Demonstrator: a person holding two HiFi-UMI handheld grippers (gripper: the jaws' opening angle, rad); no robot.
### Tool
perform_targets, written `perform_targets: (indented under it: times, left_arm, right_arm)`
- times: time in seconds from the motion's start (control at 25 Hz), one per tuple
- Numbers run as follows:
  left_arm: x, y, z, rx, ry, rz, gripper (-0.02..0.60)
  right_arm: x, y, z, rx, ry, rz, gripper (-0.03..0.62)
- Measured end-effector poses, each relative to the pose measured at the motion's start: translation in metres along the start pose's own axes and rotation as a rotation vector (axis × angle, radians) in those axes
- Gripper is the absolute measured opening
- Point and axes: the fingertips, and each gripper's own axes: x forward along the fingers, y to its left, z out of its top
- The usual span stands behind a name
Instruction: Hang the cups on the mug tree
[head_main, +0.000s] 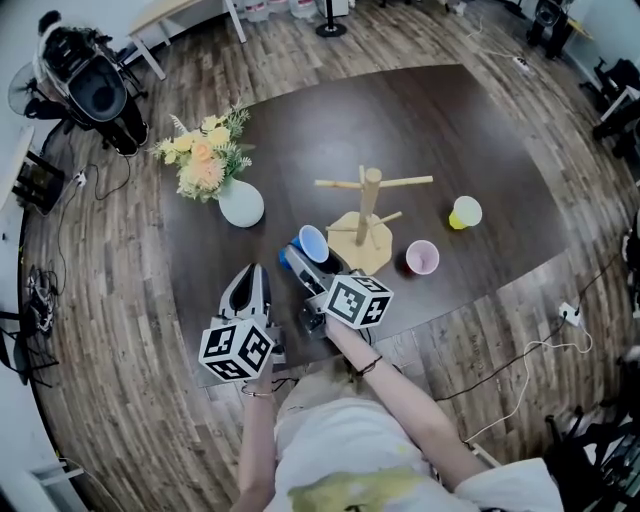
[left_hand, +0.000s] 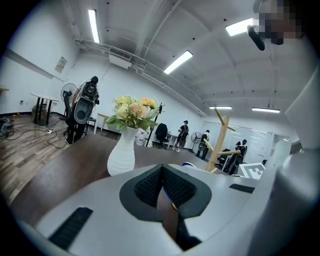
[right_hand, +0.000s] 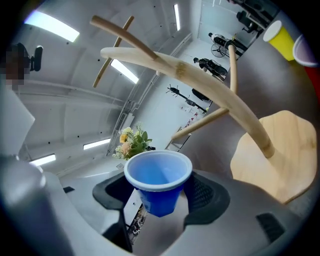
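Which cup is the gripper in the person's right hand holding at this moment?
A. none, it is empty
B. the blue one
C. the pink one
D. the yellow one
B: the right gripper has the blue cup between its jaws, while the pink cup and the yellow cup sit on the table beyond the mug tree.

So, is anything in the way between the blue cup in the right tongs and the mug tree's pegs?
Nothing visible does. The right tongs grip the blue cup beside the mug tree, whose pegs are bare. The pink cup and yellow cup stand on the tree's other side.
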Motion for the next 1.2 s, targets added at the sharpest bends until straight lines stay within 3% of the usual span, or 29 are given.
perform_targets:
  times: [0.4,1.2]
  left_arm:
    - [0.004,-0.010,-0.012,0.015,0.044,0.019,0.023]
    - [0.024,-0.028,-0.015,0.045,0.075,0.050,0.023]
  right_arm:
    - [0.000,-0.001,0.019,0.170,-0.082,0.045,0.311]
    - [-0.019,-0.031,0.055,0.407,-0.216,0.081,0.310]
